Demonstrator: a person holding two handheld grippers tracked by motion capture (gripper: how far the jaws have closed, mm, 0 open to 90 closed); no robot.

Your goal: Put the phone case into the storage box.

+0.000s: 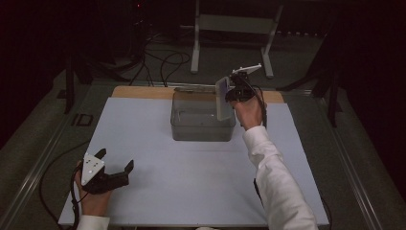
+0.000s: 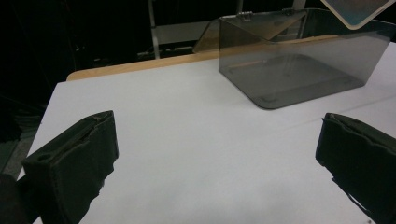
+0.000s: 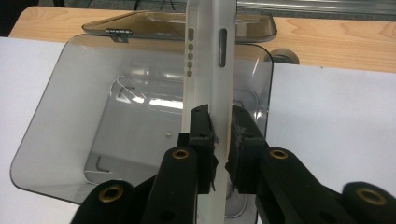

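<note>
Black padded fingers (image 3: 204,135) of the right gripper (image 3: 219,140) sit closest to the lens in the right gripper view, and they're clamped tight on the edge of a slim white phone (image 3: 208,70) (you can see its side button and a row of little holes along the edge). That phone stands on its edge, held up over the open top of a smoky transparent plastic box (image 3: 56,116), near the box's right wall. A hinged lid (image 3: 252,28) of the same tinted plastic is flipped back behind the box, lying toward the wooden strip at the far edge of the counter (image 3: 336,107).

From the high view, the right gripper (image 1: 232,91) is up at the box's far right corner, with the person's white sleeve (image 1: 273,177) reaching across the white counter (image 1: 191,191) to get there. The phone (image 1: 222,98) looks tilted slightly, its lower end at about the box rim (image 1: 203,139); whether it touches the rim is hard to say.

Meanwhile the left gripper (image 1: 115,167) is parked low at the near left corner of the counter, well apart from the box. Its fingers (image 2: 74,163) are spread wide with nothing between them, just bare white surface (the box (image 2: 299,70) is visible farther off in the left gripper view).
</note>
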